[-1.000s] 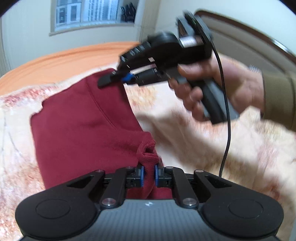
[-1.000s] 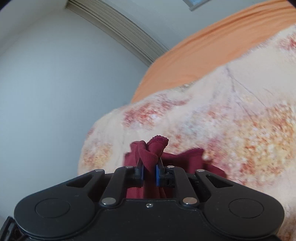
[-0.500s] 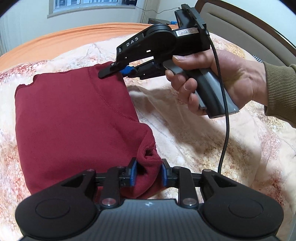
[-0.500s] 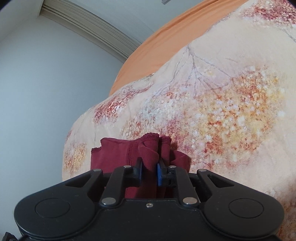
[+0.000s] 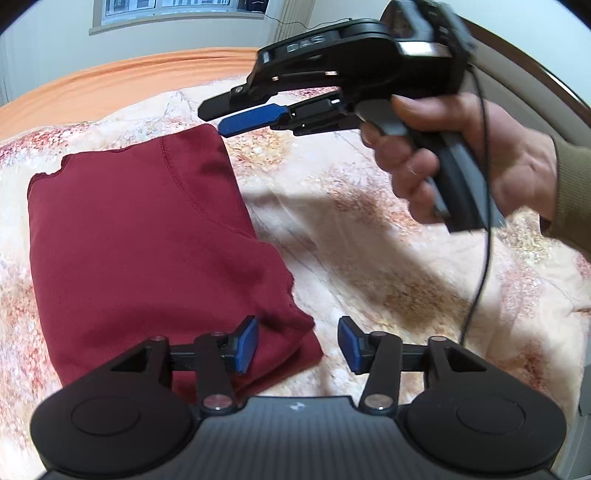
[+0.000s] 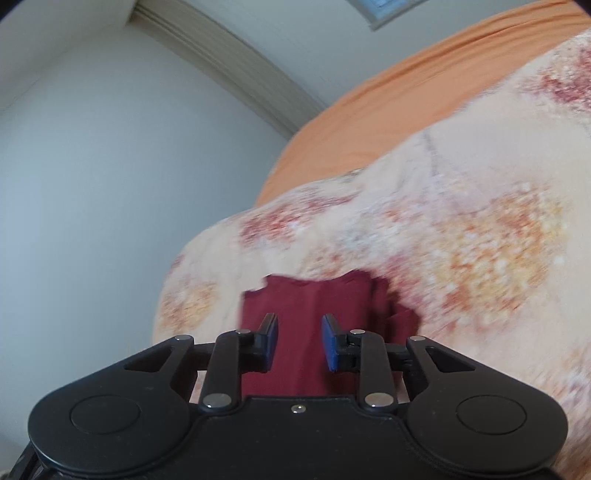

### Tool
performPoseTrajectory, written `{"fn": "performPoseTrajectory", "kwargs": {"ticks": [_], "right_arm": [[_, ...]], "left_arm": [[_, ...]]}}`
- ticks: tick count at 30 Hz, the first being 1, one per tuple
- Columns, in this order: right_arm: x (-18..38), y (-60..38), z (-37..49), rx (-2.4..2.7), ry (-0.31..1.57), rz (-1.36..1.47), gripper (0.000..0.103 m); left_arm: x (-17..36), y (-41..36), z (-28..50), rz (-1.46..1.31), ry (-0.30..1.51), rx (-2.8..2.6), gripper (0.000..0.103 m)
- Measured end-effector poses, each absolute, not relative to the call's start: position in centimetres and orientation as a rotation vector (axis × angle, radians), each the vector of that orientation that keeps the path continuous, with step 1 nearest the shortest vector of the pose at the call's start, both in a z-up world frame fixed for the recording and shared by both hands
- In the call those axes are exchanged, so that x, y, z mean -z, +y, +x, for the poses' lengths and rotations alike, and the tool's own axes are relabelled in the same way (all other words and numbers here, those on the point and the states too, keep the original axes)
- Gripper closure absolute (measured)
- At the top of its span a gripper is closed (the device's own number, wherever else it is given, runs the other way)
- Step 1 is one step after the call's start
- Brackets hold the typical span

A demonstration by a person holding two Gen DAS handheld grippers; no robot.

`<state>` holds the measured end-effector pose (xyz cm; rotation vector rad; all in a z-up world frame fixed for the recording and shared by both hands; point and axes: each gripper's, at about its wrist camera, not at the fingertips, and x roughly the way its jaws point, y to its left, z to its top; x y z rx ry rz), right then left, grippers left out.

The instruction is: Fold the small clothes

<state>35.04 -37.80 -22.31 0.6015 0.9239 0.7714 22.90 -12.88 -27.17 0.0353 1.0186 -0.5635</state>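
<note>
A dark red garment (image 5: 147,236) lies folded flat on the floral blanket (image 5: 369,258). My left gripper (image 5: 297,345) is open just above the garment's near right corner and holds nothing. My right gripper (image 5: 218,118), seen in the left wrist view, is open and hovers above the garment's far right corner. In the right wrist view the right gripper (image 6: 299,345) is open, with the red garment (image 6: 317,302) below and beyond its blue pads (image 6: 330,347).
An orange bed sheet (image 5: 110,88) runs along the far edge of the blanket. A window (image 5: 166,11) is on the far wall. A dark headboard (image 5: 535,77) curves at the right. A pale wall (image 6: 110,184) fills the left of the right wrist view.
Both grippers have opened and let go of the red garment, which now lies flat. The right gripper has lifted up and away from the far corner.
</note>
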Motion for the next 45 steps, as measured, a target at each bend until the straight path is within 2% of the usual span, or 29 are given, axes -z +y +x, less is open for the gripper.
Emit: {"fn": "performPoseTrajectory", "kwargs": {"ticks": [2, 10, 15, 21, 23, 26, 27, 28, 29, 30, 32, 33, 34, 45], "right_arm": [[22.1, -37.0, 33.3, -0.837, 0.940, 0.607, 0.069], [25.8, -34.2, 27.0, -0.892, 1.123, 0.442, 0.072], [27.0, -37.5, 24.8, -0.815, 1.172, 0.525, 0.073], [22.9, -36.0, 28.9, -0.767, 1.014, 0.609, 0.060], [23.2, -34.9, 31.3, -0.746, 0.979, 0.678, 0.060], [25.3, -34.2, 34.3, -0.698, 0.968, 0.817, 0.052], [25.9, -34.4, 34.8, -0.651, 0.968, 0.796, 0.054], [26.4, -34.5, 35.1, -0.603, 0.971, 0.750, 0.070], [26.6, -34.9, 35.1, -0.562, 0.978, 0.722, 0.080], [26.8, -35.7, 34.7, -0.541, 0.971, 0.723, 0.086], [26.0, -37.5, 33.0, -0.550, 0.913, 0.750, 0.071], [25.7, -38.2, 32.1, -0.545, 0.891, 0.759, 0.051], [25.5, -39.0, 31.3, -0.535, 0.885, 0.767, 0.037], [31.0, -39.9, 29.4, -0.548, 1.016, 0.888, 0.034]], "left_arm": [[27.1, -12.3, 22.1, 0.018, 1.020, 0.567, 0.042], [27.9, -8.2, 18.7, -0.057, 1.077, 0.501, 0.040], [28.3, -3.6, 19.0, -0.132, 1.068, 0.418, 0.034], [29.1, 1.6, 20.8, -0.251, 1.018, 0.340, 0.034], [29.2, 2.6, 21.3, -0.267, 0.991, 0.339, 0.034], [29.4, 3.6, 22.3, -0.274, 0.951, 0.346, 0.030], [29.8, 4.0, 22.7, -0.277, 0.949, 0.344, 0.030], [30.1, 4.5, 23.0, -0.285, 0.952, 0.336, 0.030], [30.2, 4.7, 23.4, -0.296, 0.953, 0.329, 0.030], [30.3, 5.0, 23.9, -0.310, 0.949, 0.327, 0.030], [30.2, 5.5, 24.9, -0.337, 0.933, 0.339, 0.029], [30.2, 5.7, 25.5, -0.345, 0.925, 0.345, 0.028], [30.2, 5.8, 26.2, -0.351, 0.919, 0.349, 0.026], [34.1, 5.6, 32.3, -0.535, 0.993, 0.379, 0.024]]}}
